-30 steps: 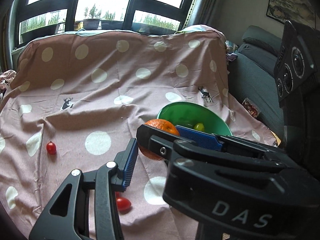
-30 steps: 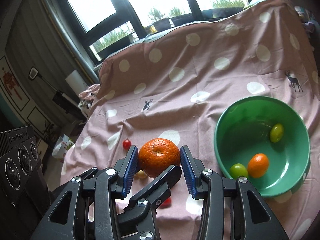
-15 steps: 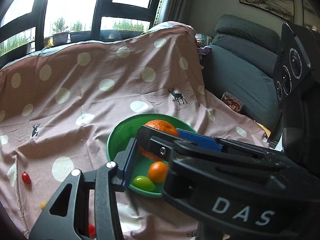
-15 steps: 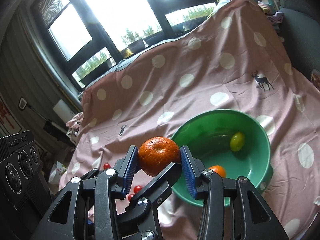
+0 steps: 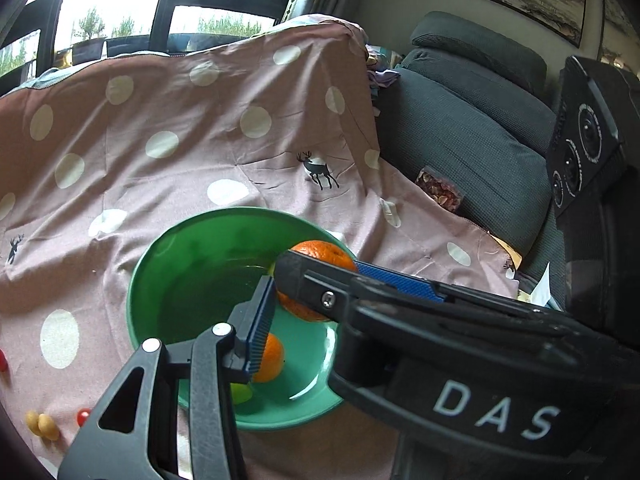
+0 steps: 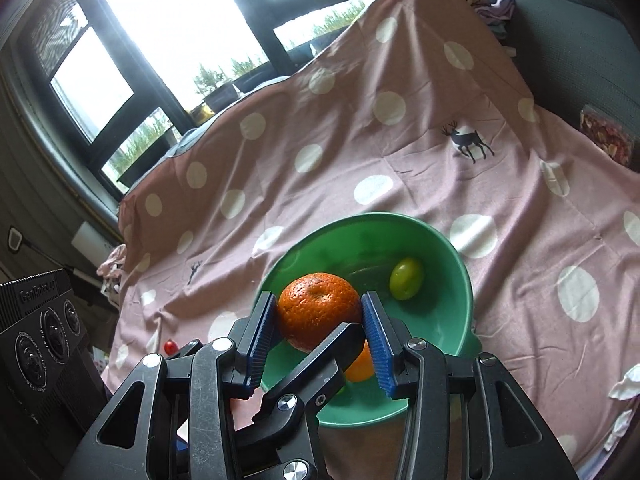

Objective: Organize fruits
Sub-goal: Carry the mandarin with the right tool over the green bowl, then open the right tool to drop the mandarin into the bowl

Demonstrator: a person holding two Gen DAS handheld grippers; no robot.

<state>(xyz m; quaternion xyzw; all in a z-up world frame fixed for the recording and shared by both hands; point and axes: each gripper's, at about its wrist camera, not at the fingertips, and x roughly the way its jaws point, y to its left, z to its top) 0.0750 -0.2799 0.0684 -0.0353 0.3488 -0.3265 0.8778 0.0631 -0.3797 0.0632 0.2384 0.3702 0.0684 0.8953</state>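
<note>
My right gripper (image 6: 320,332) is shut on a large orange mandarin (image 6: 318,310) and holds it over the near part of the green bowl (image 6: 460,276). In the left wrist view the same mandarin (image 5: 320,252) sits between a blue pad and the black body of the other gripper, above the bowl (image 5: 160,248). The bowl holds a small orange fruit (image 5: 270,356), a green fruit (image 6: 406,278) and another green one (image 5: 242,394) partly hidden. The left gripper's own jaw state is unclear.
A pink polka-dot cloth (image 6: 360,140) covers the surface. Small red tomatoes (image 5: 83,416) (image 6: 171,346) and yellow fruits (image 5: 42,424) lie on it left of the bowl. A dark sofa (image 5: 472,128) stands at the right, with a snack packet (image 5: 440,194).
Both grippers have moved right with the mandarin, from above the cloth to above the green bowl. The bowl now fills the middle of both views.
</note>
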